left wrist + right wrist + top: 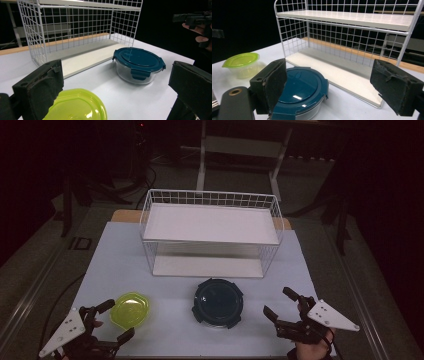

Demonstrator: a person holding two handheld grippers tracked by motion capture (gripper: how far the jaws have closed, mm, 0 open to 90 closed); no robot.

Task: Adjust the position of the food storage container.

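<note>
High view, unlabelled green-lidded tub (130, 309), blue-lidded glass container (218, 302), no readable writing

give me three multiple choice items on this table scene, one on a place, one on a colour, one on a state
1. Where does the container with the yellow-green lid sit?
A. by the left gripper
B. on the rack's top shelf
C. by the right gripper

2. What colour is the lid of the round glass container?
A. red
B. dark blue
C. white

3. How is the white wire rack loaded?
A. both shelves full
B. one box on the bottom shelf
C. both shelves bare

Answers:
1. A: the high view shows it at the table's front left, just beside that gripper's open jaws.
2. B: both gripper views show a dark blue clip lid.
3. C: nothing lies on either shelf.
</note>
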